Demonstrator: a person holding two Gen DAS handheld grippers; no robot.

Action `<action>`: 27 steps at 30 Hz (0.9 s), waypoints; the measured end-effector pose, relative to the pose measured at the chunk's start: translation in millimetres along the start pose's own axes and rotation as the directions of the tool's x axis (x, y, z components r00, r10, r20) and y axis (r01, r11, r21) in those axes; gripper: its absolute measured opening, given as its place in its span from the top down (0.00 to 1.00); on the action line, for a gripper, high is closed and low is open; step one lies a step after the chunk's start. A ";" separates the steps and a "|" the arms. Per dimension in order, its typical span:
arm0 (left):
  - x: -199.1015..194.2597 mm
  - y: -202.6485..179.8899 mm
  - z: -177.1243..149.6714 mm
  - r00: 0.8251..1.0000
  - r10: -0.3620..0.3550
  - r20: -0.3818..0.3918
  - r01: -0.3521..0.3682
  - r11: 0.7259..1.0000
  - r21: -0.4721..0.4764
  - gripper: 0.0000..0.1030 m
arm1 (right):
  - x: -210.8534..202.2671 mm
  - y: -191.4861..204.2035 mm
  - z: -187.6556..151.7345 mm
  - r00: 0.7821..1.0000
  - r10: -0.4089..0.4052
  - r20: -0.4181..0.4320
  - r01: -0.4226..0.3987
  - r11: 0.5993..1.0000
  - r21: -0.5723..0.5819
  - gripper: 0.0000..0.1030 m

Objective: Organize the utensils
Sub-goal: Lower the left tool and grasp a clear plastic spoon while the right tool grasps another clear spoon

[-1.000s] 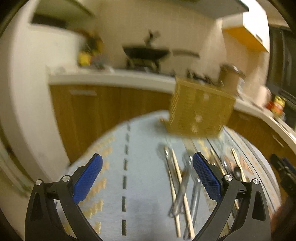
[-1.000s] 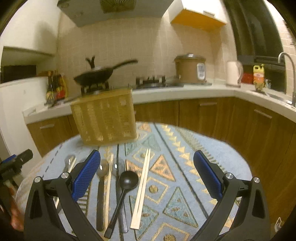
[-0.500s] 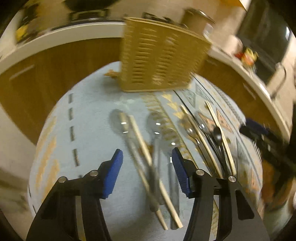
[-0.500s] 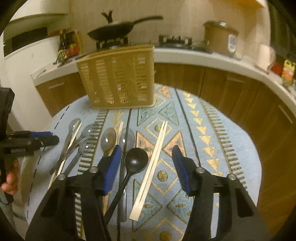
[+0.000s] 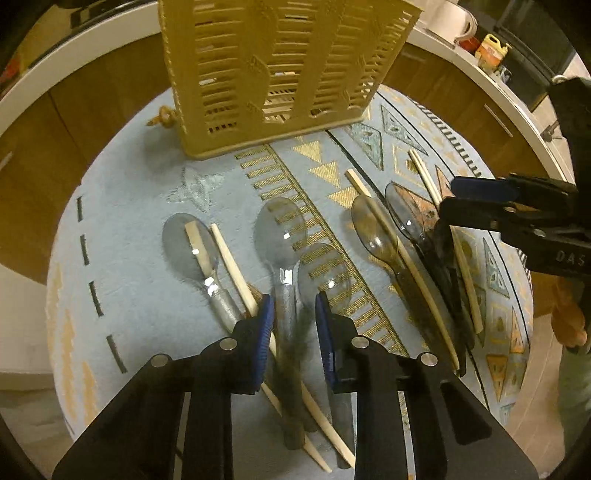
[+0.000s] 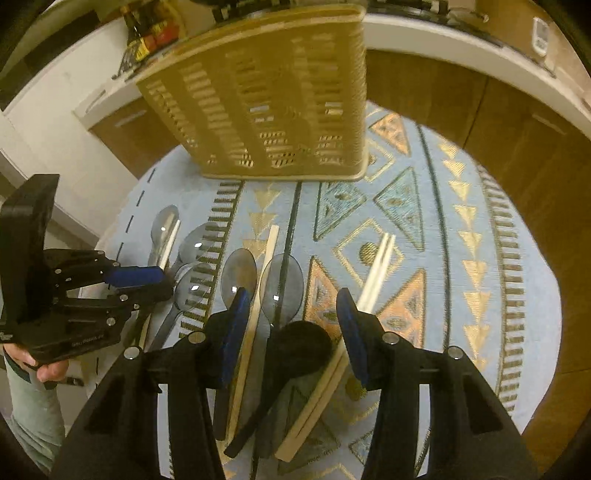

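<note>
Several clear plastic spoons and wooden chopsticks lie in a row on a round table with a patterned blue cloth (image 5: 125, 258). A tan slotted utensil basket (image 5: 273, 70) stands at the far side; it also shows in the right wrist view (image 6: 266, 107). My left gripper (image 5: 293, 317) is partly open, low over the handle of a clear spoon (image 5: 282, 236), its pads on either side and not touching. My right gripper (image 6: 291, 325) is open over a black spoon (image 6: 301, 341), between a single chopstick (image 6: 258, 295) and a chopstick pair (image 6: 369, 277).
Wooden kitchen cabinets and a white counter (image 6: 461, 40) ring the table. Bottles (image 6: 147, 33) stand on the counter at the back left. The right gripper appears in the left wrist view (image 5: 517, 221), the left gripper in the right wrist view (image 6: 92, 291).
Both grippers have dropped towards the table and tilted down onto the utensils. Both sets of jaws have narrowed, the left much more than the right.
</note>
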State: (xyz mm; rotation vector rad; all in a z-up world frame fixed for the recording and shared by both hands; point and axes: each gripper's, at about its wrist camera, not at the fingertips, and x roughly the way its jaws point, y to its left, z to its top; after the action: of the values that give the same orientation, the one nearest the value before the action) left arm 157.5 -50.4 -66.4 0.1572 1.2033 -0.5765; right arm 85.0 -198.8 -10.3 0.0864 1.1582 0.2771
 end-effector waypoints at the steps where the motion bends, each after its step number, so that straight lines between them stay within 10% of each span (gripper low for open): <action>1: 0.5 0.1 1.6 1.000 -0.002 -0.002 0.002 1.000 -0.001 0.79 | 2.8 -0.3 1.4 1.000 0.004 -0.008 -0.004 1.000 0.002 0.56; 27: 14.1 -13.0 31.0 0.996 0.084 0.022 -0.082 0.995 -0.062 0.91 | 20.5 -4.6 16.0 0.995 -0.034 -0.091 0.035 0.999 0.014 0.56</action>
State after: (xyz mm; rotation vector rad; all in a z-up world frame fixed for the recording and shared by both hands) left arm 180.1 -78.9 -65.5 0.1466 1.1832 -0.4673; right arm 107.9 -196.7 -23.2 0.0678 1.2511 0.2438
